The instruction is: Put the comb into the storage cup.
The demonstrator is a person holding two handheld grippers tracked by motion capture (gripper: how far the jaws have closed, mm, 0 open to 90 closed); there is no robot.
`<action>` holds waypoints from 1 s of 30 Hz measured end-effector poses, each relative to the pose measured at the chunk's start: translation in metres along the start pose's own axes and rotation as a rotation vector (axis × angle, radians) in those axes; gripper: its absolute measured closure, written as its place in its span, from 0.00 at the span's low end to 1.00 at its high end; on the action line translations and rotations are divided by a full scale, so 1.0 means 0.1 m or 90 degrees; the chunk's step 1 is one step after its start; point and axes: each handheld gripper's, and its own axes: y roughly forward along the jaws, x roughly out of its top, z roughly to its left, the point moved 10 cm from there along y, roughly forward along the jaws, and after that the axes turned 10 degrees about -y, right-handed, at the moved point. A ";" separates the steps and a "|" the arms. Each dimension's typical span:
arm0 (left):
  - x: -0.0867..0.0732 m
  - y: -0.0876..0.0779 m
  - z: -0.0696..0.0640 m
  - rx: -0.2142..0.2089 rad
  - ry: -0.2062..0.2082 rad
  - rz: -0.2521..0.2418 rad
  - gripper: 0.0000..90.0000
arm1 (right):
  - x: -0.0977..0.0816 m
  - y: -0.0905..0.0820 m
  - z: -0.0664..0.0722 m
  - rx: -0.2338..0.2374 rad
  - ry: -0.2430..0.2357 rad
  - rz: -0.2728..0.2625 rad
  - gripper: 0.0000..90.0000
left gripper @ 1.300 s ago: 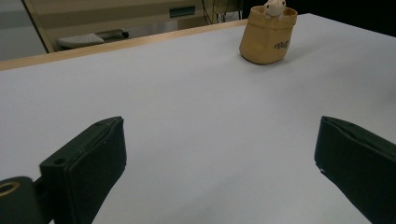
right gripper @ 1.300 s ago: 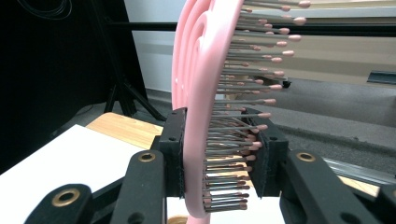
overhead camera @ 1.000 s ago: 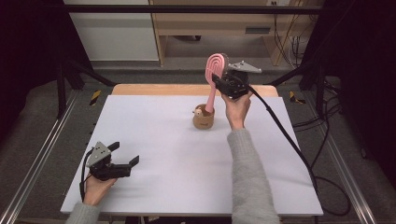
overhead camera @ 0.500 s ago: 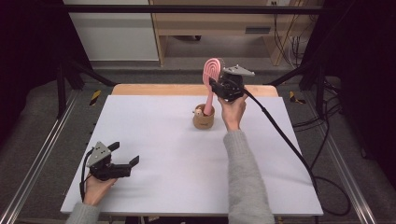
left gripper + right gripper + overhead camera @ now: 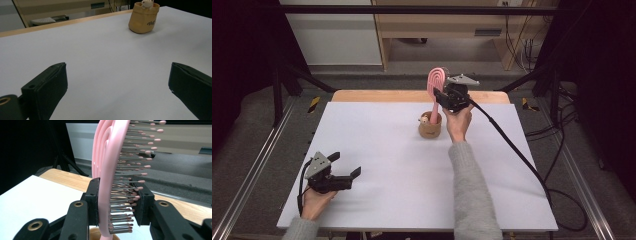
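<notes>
A pink hairbrush (image 5: 435, 90) stands upright, its handle end inside a small tan pouch (image 5: 430, 127) near the table's far middle. My right gripper (image 5: 443, 96) is shut on the brush's head. In the right gripper view the two pads clamp the pink hairbrush (image 5: 110, 170) across its back and bristles. A small white plush figure (image 5: 425, 119) peeks out of the pouch. My left gripper (image 5: 346, 168) rests open at the front left of the table, and nothing lies between its fingers (image 5: 47, 87). From it the tan pouch (image 5: 144, 18) sits far off.
The white table sheet (image 5: 402, 170) has a wooden strip (image 5: 377, 96) along its far edge. Metal rails (image 5: 257, 165) run down both sides. A black cable (image 5: 512, 150) trails from the right gripper across the right side of the table.
The right hand has lowered the brush a little, its handle going down into the pouch. The left gripper has stayed where it was.
</notes>
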 end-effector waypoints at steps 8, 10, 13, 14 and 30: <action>0.00 0.00 0.00 0.000 0.000 0.000 0.02 | -0.07 0.04 0.02 0.004 0.006 0.002 0.71; 0.00 0.00 0.00 -0.001 0.001 0.003 0.02 | -0.10 0.05 0.03 0.004 0.008 0.006 0.71; 0.00 0.00 0.00 -0.001 0.002 0.002 0.02 | -0.14 0.07 0.04 0.004 0.010 0.009 0.71; 0.00 0.00 0.00 -0.001 0.002 0.002 0.02 | -0.15 0.08 0.05 0.004 0.011 0.010 0.71; -0.01 0.01 0.00 0.000 0.002 0.005 0.02 | -0.29 0.12 0.02 0.006 0.037 0.015 0.70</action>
